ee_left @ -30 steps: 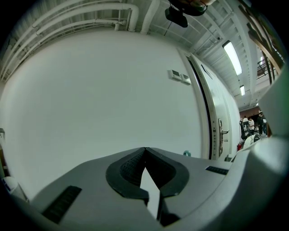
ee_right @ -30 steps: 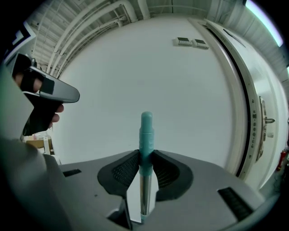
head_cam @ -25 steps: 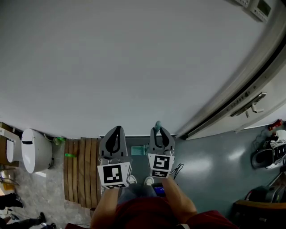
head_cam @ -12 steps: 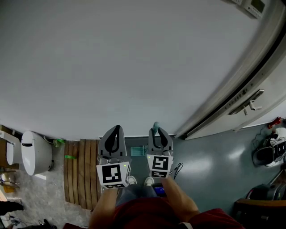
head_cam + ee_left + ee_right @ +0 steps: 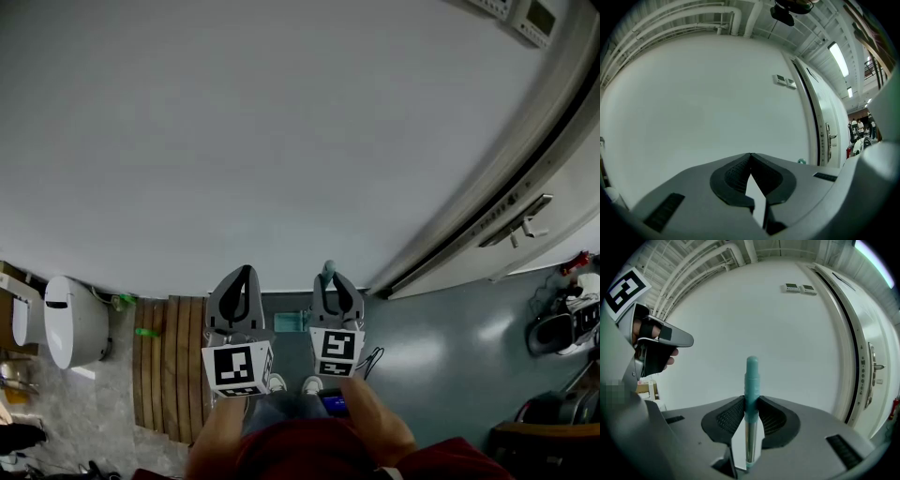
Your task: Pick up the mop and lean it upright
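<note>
While the mop handle [image 5: 752, 376] is held upright before the white wall [image 5: 281, 141], its teal end is clamped between the pads of the right gripper [image 5: 751, 404], and the metal shaft is seen running down between the jaws. The left gripper [image 5: 751, 155] is clenched on nothing, tips meeting, just beside the right one. A slatted wooden mat [image 5: 169, 356] is noted on the floor at the left.

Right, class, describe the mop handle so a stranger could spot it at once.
Find the big white wall beside the door. Before it, the right gripper holds the mop handle upright in its fingers. Only it has a teal grip over a metal shaft.
</note>
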### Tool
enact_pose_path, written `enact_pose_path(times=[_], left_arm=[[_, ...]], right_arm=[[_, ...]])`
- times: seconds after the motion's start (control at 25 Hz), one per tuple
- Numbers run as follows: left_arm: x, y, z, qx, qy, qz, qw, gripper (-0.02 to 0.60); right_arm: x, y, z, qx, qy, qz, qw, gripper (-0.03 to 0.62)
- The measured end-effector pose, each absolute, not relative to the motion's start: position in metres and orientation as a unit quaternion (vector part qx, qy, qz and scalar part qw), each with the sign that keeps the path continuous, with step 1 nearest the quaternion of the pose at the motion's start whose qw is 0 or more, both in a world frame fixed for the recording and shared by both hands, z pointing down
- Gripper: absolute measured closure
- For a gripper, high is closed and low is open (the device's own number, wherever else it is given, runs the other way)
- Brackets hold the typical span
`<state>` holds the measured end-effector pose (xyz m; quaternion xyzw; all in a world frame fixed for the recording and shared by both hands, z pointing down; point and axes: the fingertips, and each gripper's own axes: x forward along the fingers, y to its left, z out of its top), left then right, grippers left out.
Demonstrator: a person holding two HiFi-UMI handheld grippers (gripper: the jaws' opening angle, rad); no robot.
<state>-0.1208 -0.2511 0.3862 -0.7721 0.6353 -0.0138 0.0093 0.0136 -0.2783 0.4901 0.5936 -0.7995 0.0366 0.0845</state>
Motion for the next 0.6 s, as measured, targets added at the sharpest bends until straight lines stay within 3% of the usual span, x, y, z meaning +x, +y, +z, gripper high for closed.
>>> enact_pose_path(times=[0.6], left_arm=[[-0.124,-0.251,0.379,-0.773,0.635,0.003,0.016,0.569]], right_arm=[[0.024,-0.267,0.44,0.606,-0.795,0.013,0.036,0.487]])
